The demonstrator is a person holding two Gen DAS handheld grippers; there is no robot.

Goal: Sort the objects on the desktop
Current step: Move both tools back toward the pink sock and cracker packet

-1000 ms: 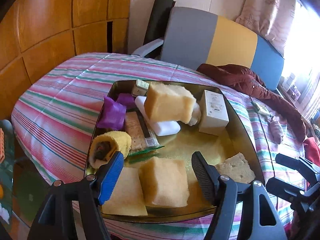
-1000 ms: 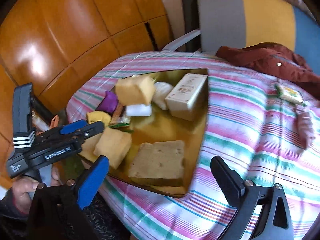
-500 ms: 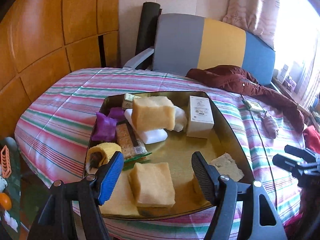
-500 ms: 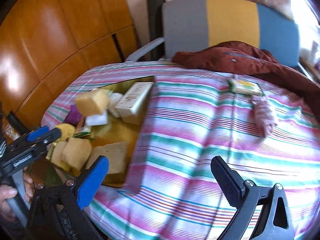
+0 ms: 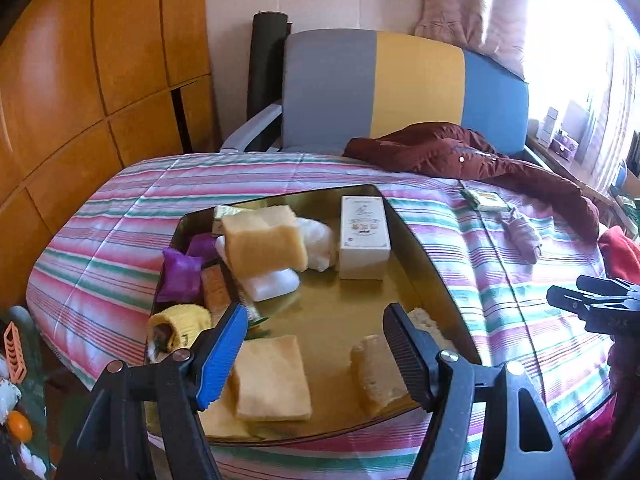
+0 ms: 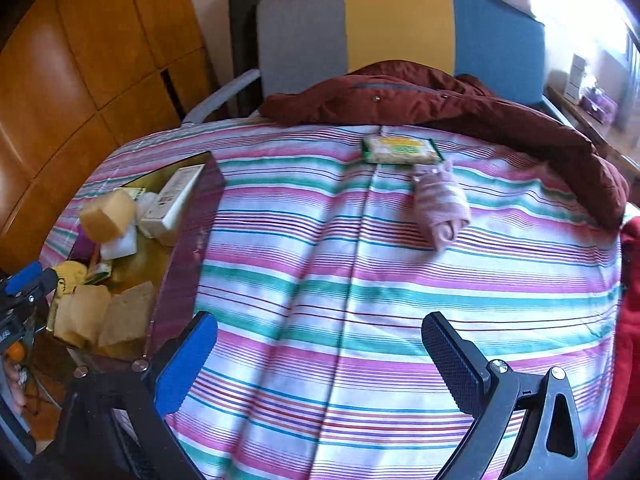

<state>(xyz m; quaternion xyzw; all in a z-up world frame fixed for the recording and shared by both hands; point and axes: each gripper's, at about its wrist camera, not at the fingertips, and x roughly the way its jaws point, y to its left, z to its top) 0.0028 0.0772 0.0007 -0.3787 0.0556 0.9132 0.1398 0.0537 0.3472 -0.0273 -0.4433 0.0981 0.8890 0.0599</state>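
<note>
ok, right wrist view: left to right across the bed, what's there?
Left gripper at the edge → yellow sponge block → white carton, both in the gold tray → green wet-wipes pack → rolled pink striped socks → red cloth at the far right.

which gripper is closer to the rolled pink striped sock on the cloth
Right. The right gripper hangs open over the striped cloth, facing the pink sock ahead of it. The left gripper is open over the gold tray, with the sock off to its far right.
</note>
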